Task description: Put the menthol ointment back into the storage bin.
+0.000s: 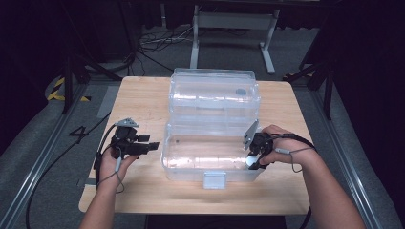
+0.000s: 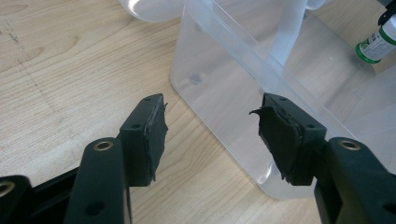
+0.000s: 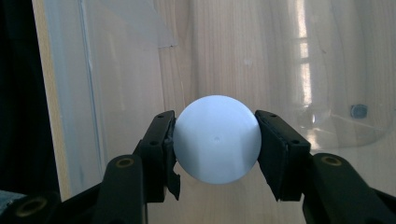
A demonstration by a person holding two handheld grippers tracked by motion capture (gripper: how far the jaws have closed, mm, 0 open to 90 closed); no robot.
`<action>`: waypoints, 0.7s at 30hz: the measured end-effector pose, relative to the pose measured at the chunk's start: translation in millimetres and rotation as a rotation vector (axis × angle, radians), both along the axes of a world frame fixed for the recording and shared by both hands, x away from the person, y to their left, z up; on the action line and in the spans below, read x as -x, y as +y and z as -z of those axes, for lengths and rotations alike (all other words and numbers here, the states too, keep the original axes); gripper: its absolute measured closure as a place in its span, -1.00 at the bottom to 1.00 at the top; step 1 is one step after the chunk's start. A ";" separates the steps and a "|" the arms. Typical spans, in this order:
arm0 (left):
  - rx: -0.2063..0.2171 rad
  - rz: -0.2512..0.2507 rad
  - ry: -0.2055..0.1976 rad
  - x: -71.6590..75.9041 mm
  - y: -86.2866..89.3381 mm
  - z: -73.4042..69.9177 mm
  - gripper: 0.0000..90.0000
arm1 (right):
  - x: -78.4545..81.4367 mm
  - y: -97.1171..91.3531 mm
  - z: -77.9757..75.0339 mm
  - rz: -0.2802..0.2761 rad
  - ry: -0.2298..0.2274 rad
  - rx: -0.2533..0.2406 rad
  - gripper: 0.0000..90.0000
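Right gripper (image 3: 215, 140) clamped on white ball (image 3: 217, 139) inside clear box (image 1: 191, 164); left gripper (image 2: 210, 135) apart beside box wall.

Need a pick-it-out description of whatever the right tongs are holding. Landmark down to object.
Start at the clear plastic box with its lid swung open, in the middle of the wooden table. At the box's near right corner the right tongs reach in, shut on a bottle with a rounded white end. From the left gripper view it shows a white body with a green label, the one opaque, coloured thing against the see-through box.
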State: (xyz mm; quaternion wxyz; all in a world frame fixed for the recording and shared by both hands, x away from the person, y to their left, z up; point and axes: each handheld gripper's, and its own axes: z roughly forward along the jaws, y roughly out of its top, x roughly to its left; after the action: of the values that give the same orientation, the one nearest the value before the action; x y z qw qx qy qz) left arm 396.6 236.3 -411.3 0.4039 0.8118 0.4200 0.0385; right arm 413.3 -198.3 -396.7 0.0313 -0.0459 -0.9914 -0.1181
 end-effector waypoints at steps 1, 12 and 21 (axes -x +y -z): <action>0.001 -0.001 0.001 0.0 -0.1 0.0 -0.07 | -0.1 0.4 0.2 0.000 0.000 0.001 0.13; 0.001 -0.001 0.001 0.0 -0.1 0.1 -0.07 | -0.9 4.6 5.6 -0.003 0.006 0.033 0.13; 0.001 0.001 0.003 0.3 -0.1 -0.1 -0.07 | -0.5 4.8 5.7 -0.002 0.004 0.039 0.12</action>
State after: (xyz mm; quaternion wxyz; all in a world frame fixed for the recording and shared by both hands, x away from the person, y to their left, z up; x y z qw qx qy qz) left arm 396.4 236.2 -411.2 0.4035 0.8119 0.4202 0.0368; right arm 413.8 -193.5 -402.4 0.0326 -0.0460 -0.9935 -0.0985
